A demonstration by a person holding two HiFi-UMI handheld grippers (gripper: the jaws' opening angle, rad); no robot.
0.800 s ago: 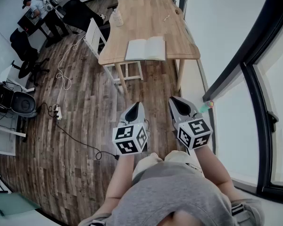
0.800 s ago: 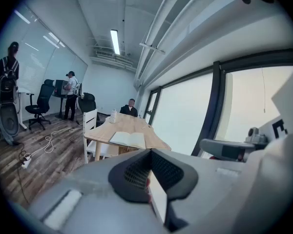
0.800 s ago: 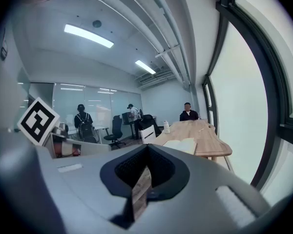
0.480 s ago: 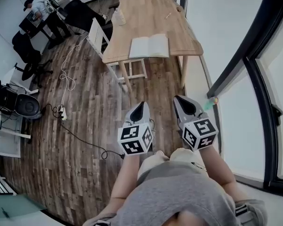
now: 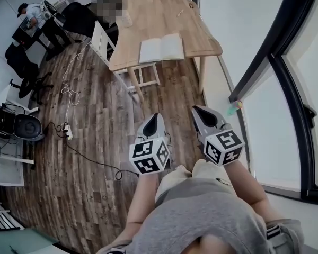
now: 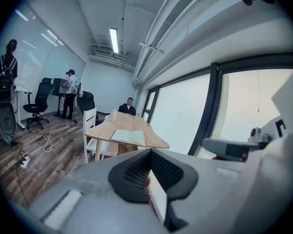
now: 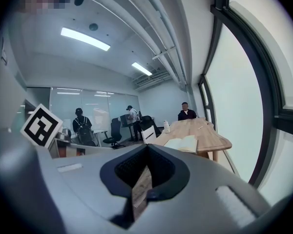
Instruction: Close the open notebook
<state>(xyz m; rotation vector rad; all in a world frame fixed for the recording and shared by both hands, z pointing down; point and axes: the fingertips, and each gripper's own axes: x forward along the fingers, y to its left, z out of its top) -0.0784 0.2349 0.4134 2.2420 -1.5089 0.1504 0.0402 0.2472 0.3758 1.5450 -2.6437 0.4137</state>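
The open notebook [image 5: 161, 48] lies with its pale pages up near the front edge of the wooden table [image 5: 159, 15], well ahead of me across the plank floor. It also shows in the left gripper view as the notebook [image 6: 128, 137] and in the right gripper view as the notebook [image 7: 183, 143]. My left gripper [image 5: 155, 116] and right gripper [image 5: 197, 110] are held side by side in front of my body, far short of the table. Both are shut with nothing between their jaws. Each points toward the table.
A white chair [image 5: 100, 38] stands at the table's left side. A pen [image 5: 180, 13] lies on the table and a person [image 6: 129, 106] sits at its far end. Cables [image 5: 69, 89] trail over the floor at left. A window wall [image 5: 275, 78] runs along the right.
The head view has shifted a little, so the table and notebook sit slightly higher in it. Both grippers stay shut and side by side.
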